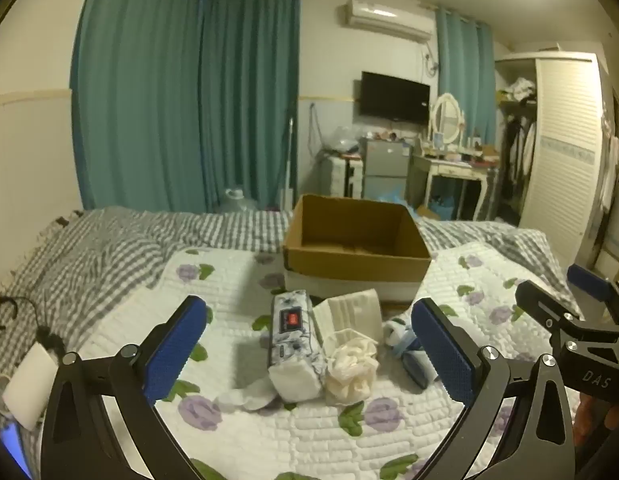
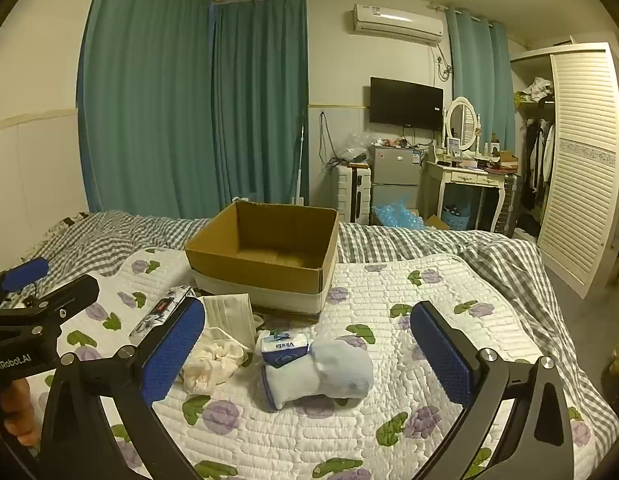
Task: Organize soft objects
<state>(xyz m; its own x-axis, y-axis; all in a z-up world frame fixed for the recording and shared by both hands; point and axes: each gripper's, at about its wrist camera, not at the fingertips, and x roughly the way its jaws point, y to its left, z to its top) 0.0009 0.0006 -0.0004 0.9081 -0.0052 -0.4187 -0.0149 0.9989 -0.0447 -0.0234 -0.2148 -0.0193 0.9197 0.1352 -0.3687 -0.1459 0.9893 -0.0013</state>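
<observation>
While both grippers hang over the bed, neither one holds a thing. The left gripper (image 1: 309, 348) has its blue pads spread wide, and the right gripper (image 2: 309, 350) is spread wide too.

Closest to the right gripper, a rolled white sock (image 2: 321, 374) lies on the flowery quilt (image 2: 389, 412). A small tissue pack (image 2: 283, 348) touches the sock from behind. Just to the left sits a crumpled cream cloth (image 1: 349, 372). Beside the cloth lies a long flowery tissue pack (image 1: 295, 344) with a red label on top. A flat white sock (image 1: 247, 394) rests near the front end of that pack. A folded white cloth (image 1: 349, 312) leans just behind the cream one.

Farther back, an open cardboard box (image 1: 355, 256) stands on the quilt, right behind the pile. A gray checked blanket (image 1: 109, 248) covers the bed past the quilt. Green curtains (image 1: 181, 96) hang on the far wall.
</observation>
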